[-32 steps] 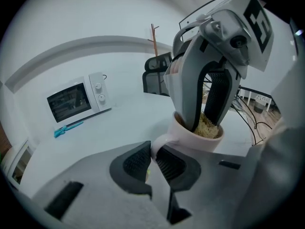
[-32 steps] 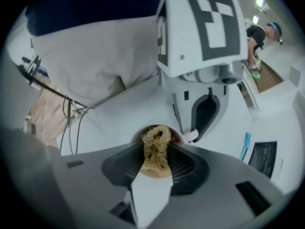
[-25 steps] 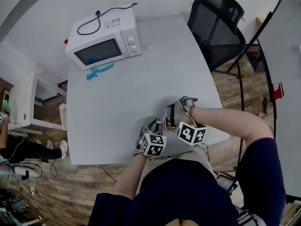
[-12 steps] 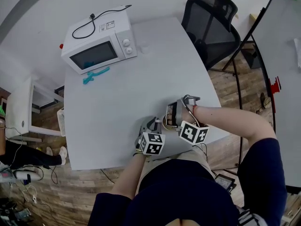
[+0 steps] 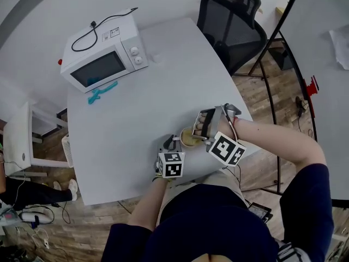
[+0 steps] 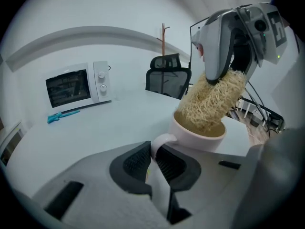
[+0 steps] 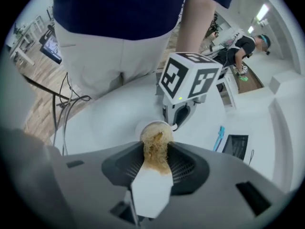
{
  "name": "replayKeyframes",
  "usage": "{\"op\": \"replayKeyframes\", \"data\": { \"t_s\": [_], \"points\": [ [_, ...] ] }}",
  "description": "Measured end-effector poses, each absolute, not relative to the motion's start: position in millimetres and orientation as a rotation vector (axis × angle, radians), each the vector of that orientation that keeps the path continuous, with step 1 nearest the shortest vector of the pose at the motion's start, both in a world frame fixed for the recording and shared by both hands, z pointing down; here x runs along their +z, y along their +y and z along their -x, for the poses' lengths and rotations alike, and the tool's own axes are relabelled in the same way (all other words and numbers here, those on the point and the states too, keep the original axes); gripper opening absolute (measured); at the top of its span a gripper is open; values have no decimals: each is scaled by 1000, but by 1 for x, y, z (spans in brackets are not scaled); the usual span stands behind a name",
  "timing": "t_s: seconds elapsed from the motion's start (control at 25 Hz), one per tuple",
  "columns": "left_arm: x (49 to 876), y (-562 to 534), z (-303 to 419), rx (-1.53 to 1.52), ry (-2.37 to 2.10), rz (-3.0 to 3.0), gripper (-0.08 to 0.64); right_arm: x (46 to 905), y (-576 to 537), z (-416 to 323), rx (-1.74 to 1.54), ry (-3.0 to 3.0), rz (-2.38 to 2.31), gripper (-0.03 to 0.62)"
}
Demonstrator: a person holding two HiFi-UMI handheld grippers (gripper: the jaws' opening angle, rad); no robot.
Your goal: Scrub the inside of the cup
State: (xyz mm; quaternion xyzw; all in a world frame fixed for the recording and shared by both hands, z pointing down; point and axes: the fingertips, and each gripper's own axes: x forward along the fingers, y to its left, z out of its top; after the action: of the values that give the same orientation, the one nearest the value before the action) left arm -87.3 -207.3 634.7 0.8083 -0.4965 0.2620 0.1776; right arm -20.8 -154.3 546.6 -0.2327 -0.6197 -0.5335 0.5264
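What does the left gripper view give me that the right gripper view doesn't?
Left gripper view only: a close look at the handle of the cup pinched in the left gripper's jaws, plus the office chair. Right gripper view only: the person's torso and the left gripper's marker cube. Both: cup, scrubber dipping into its mouth, microwave.

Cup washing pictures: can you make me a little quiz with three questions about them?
1. True or false: the cup lies on its side on the table.
2. What is the right gripper holding? A) a fibrous scrubber B) a spoon C) a folded cloth
3. Fill in the gap: the left gripper grips the cup by its ____.

Key: 1 false, it stands upright. 2 A. 3 handle.
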Motion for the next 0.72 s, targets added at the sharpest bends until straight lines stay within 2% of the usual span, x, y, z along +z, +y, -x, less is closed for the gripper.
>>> {"op": "replayKeyframes", "data": {
  "t_s": [0.44,0.72],
  "points": [
    [639,-214,94,635,-1494,-2172,40,521,-174,5,-1218,-1542,312,156],
    [639,-217,96,594,-1542,-2129,40,514,-156,9,-1006,-1736,228,156]
  ]
}}
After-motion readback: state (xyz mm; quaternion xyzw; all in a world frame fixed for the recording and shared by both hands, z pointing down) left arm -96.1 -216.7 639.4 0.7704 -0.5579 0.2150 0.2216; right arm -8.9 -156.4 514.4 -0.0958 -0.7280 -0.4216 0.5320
